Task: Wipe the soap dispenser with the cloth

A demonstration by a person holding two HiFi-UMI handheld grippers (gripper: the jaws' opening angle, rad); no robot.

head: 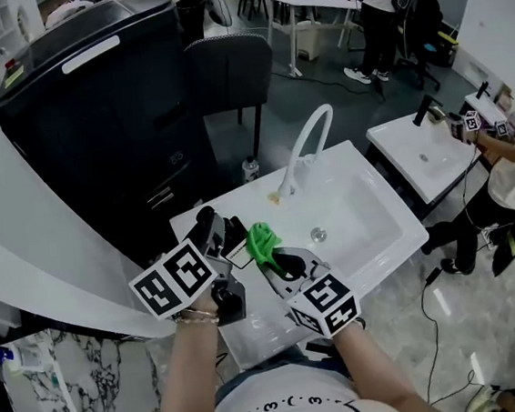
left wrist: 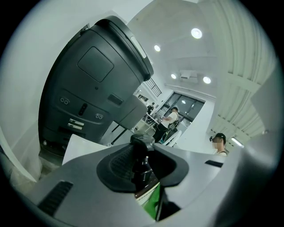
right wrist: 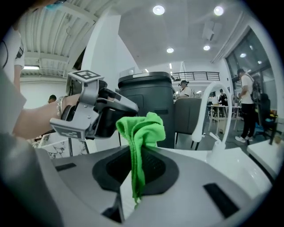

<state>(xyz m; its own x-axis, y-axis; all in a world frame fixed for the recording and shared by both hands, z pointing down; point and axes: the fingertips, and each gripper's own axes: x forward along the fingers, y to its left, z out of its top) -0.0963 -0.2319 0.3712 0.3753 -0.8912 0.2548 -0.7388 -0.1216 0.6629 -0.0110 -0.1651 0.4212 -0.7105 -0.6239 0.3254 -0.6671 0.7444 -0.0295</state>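
Note:
In the head view, my left gripper (head: 222, 233) is shut on a small dark soap dispenser (head: 238, 245) with a pale label, held above the white counter. In the left gripper view, the dispenser (left wrist: 138, 170) stands between the jaws of that gripper (left wrist: 144, 148), its pump top level with the tips. My right gripper (head: 277, 262) is shut on a bright green cloth (head: 261, 239), which bunches up right beside the dispenser. In the right gripper view, the cloth (right wrist: 142, 128) hangs folded between the jaws of the right gripper (right wrist: 137, 155), with the left gripper (right wrist: 93, 111) close at the left.
A white sink basin (head: 360, 226) with a curved white faucet (head: 310, 140) lies just beyond my hands. A large black cabinet (head: 101, 107) and a dark chair (head: 230, 71) stand behind it. A second sink (head: 421, 151) is at the right, with another person beside it.

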